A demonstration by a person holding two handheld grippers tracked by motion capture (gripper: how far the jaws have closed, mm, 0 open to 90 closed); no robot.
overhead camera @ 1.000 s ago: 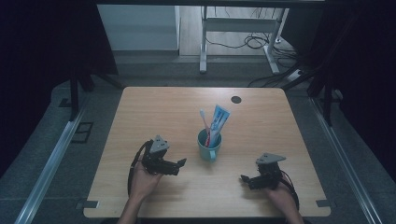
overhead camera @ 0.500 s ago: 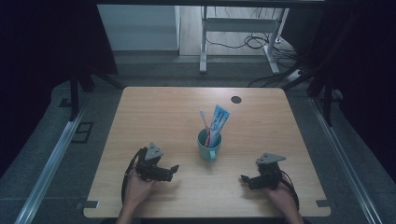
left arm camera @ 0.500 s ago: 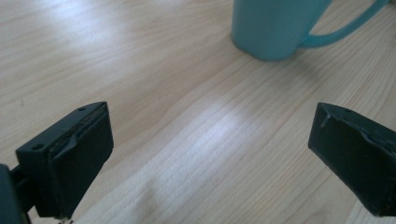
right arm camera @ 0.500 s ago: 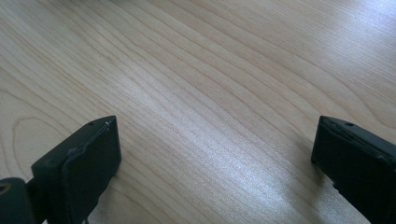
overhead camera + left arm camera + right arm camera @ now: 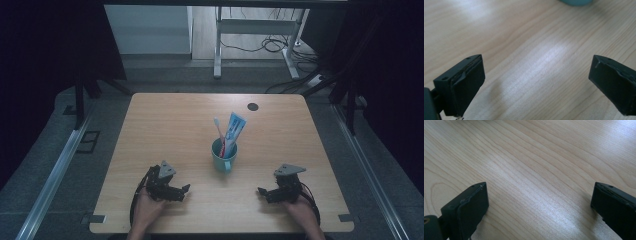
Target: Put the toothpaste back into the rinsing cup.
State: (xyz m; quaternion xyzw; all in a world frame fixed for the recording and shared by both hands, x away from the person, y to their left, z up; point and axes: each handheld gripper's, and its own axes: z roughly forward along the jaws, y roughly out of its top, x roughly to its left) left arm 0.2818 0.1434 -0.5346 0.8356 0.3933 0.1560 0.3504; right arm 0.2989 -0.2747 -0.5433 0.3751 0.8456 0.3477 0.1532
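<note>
A: Where's the cup (image 5: 224,158)?

B: Just below the middle of the frame, upright on the table (image 5: 170,120), with a toothbrush (image 5: 219,131) and a tube of toothpaste (image 5: 233,129) standing in it.

A: And the grippers?

B: The left gripper (image 5: 183,190) sits at the lower left, the right gripper (image 5: 263,192) at the lower right, both resting on the wood well apart from the cup. Jaws spread wide on each, nothing between them.

A: So which step?

B: Looks like the rest position, with nothing grasped. A next move would call for lifting one gripper toward the cup and lining its jaws up with the chosen item.
</note>
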